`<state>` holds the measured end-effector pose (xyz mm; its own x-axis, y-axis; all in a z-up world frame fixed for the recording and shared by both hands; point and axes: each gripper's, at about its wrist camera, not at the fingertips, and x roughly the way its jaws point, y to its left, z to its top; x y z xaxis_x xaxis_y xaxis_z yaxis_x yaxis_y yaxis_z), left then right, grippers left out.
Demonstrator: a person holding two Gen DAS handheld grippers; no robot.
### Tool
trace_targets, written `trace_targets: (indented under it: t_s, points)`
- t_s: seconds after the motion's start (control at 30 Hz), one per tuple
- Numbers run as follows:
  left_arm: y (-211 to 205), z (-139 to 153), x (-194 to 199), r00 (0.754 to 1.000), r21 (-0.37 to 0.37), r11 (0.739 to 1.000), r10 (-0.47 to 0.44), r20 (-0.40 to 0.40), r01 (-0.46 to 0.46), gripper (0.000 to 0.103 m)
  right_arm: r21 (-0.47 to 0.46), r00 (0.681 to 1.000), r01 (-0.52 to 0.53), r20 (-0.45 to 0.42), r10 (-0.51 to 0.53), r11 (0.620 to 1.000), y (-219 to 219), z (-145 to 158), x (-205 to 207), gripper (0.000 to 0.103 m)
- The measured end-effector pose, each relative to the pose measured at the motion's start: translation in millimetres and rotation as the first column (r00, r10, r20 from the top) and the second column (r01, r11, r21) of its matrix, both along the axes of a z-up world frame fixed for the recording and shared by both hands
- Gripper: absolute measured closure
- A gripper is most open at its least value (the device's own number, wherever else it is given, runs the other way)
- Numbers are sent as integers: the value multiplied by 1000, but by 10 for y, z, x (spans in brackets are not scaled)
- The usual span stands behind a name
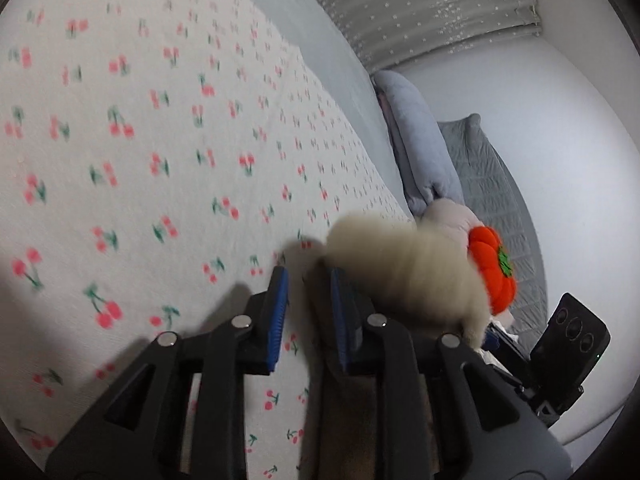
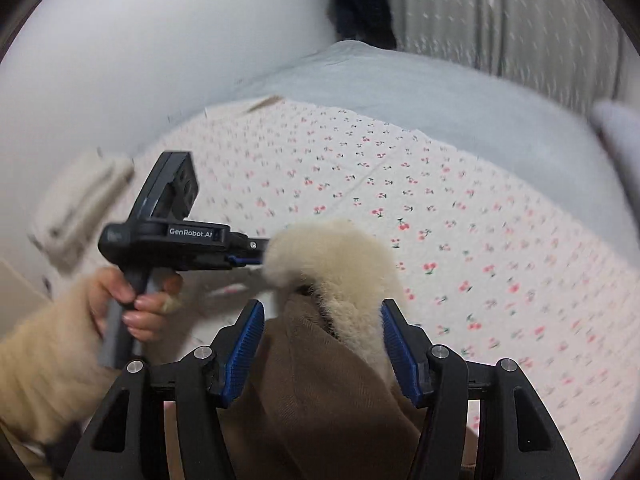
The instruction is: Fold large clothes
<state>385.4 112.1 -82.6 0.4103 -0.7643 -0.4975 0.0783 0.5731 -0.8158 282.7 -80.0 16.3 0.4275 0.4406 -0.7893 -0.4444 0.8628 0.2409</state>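
Note:
A brown coat (image 2: 320,392) with a cream fleece collar (image 2: 336,260) lies at the near edge of the bed. My right gripper (image 2: 323,340) is open, its blue pads on either side of the collar without pressing it. My left gripper (image 1: 308,308) has a narrow gap between its blue pads with nothing in it; the fleece (image 1: 400,272) bulges just right of its right finger. In the right wrist view the left gripper (image 2: 248,254) reaches in from the left, its tip buried in the collar, so contact is hidden.
A cherry-print sheet (image 1: 160,140) covers the bed. Grey-blue pillows (image 1: 416,148) and a grey quilt (image 1: 492,196) lie against the wall. An orange pumpkin plush (image 1: 492,268) sits by the fleece. A starred curtain (image 1: 420,4) hangs behind. A white device (image 2: 80,208) is at left.

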Motion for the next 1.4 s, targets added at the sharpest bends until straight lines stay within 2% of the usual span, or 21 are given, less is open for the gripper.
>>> trace_targets:
  t_s: [0.03,0.1,0.13,0.17,0.3,0.37,0.4,0.43,0.5,0.6,0.63,0.67,0.73,0.8,0.87,0.9,0.97,1.07,1.2,1.33,1.4]
  points:
    - [15,38,15,1000,5,1000,14,14,-14,80,26,1000,17,-7,-16,1000,-38,9,19,47]
    - [25,170,103,997,26,998,48,58,-50,80,86,998,53,-21,-51,995,-112,-42,65,62]
    - [-7,267,141,994,40,997,62,88,-66,80,112,998,65,-28,-62,992,-133,-47,61,81]
    - [-64,321,200,992,54,996,65,106,-71,80,137,996,91,-29,-88,986,-170,-61,85,92]
    - [-278,510,280,985,78,996,22,173,-36,78,160,997,70,-28,-67,985,-123,-92,16,95]
    - [-481,517,253,980,75,997,-20,199,5,64,87,998,42,-45,-38,995,52,-231,-6,95]
    - [-561,479,237,981,106,994,-43,191,23,60,30,998,34,-48,-33,999,136,-305,-18,95]
    - [-767,327,283,986,203,976,-101,131,73,60,13,998,35,-52,-35,999,147,-340,-46,94]
    - [-849,80,268,990,294,948,-140,34,124,59,38,996,61,-69,-59,997,72,-332,-76,94]
    - [-736,158,152,994,269,960,-93,60,74,58,85,990,113,-90,-105,990,-104,-220,-129,82]
    - [-690,227,102,995,280,958,-84,60,64,55,97,989,122,-91,-113,988,-171,-169,-174,75]
    - [-664,300,48,995,311,949,-79,62,56,52,95,989,133,-81,-125,987,-262,-89,-267,67]
    - [-632,418,-89,995,374,927,-68,74,36,34,58,986,159,-48,-157,986,-398,27,-472,58]
    - [-612,474,-254,993,427,904,-74,90,29,32,25,982,187,-20,-187,982,-522,132,-686,54]
    - [-606,546,-458,991,467,884,-84,103,27,28,18,977,215,-6,-215,976,-680,189,-885,46]
    - [-605,582,-586,991,489,872,-83,108,20,24,26,972,235,-1,-235,972,-775,222,-1016,42]
    - [-606,612,-795,990,522,853,-84,117,11,22,67,959,283,4,-284,957,-1019,273,-1244,33]
    - [-692,650,-1082,989,554,832,-103,106,27,21,119,931,363,-6,-365,924,-1336,275,-1507,32]
    - [-743,694,-1435,990,556,831,-102,95,32,21,180,889,457,-74,-451,871,-1662,217,-1826,32]
    - [-764,668,-1771,992,545,838,-95,85,33,21,251,886,463,-123,-446,850,-1700,92,-1995,32]
    - [-746,613,-1914,994,530,847,-78,78,25,21,248,884,466,-176,-434,849,-1650,-27,-2019,32]
